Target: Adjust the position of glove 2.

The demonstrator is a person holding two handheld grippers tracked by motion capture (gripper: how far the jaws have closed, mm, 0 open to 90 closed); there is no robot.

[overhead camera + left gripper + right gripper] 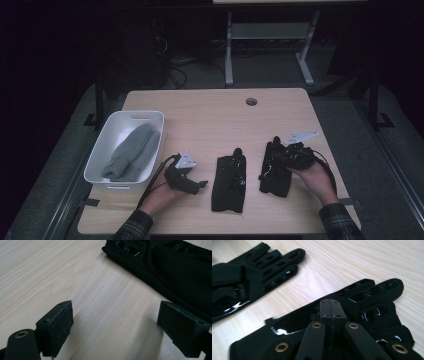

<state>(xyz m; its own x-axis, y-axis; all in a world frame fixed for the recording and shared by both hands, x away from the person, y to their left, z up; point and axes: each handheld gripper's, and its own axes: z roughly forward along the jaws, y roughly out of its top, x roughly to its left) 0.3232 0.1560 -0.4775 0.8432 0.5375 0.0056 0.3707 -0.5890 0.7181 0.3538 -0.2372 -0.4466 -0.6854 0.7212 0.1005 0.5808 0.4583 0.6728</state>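
Light wood table (210, 115) in a dark room, with two black gloves lying flat on its near half and a white bin (102, 145) of grey gloves (131, 151) off to their left. Right gripper (329, 312) sits on the right glove (374, 302) with its jaws pressed together, though whether any fabric is pinched can't be told. Left gripper (115, 325) has its jaws spread wide over bare wood just left of the middle glove (180, 272), not touching it.

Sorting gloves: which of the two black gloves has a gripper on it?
The right-hand black glove: the right gripper sits shut on it. The middle black glove lies untouched.
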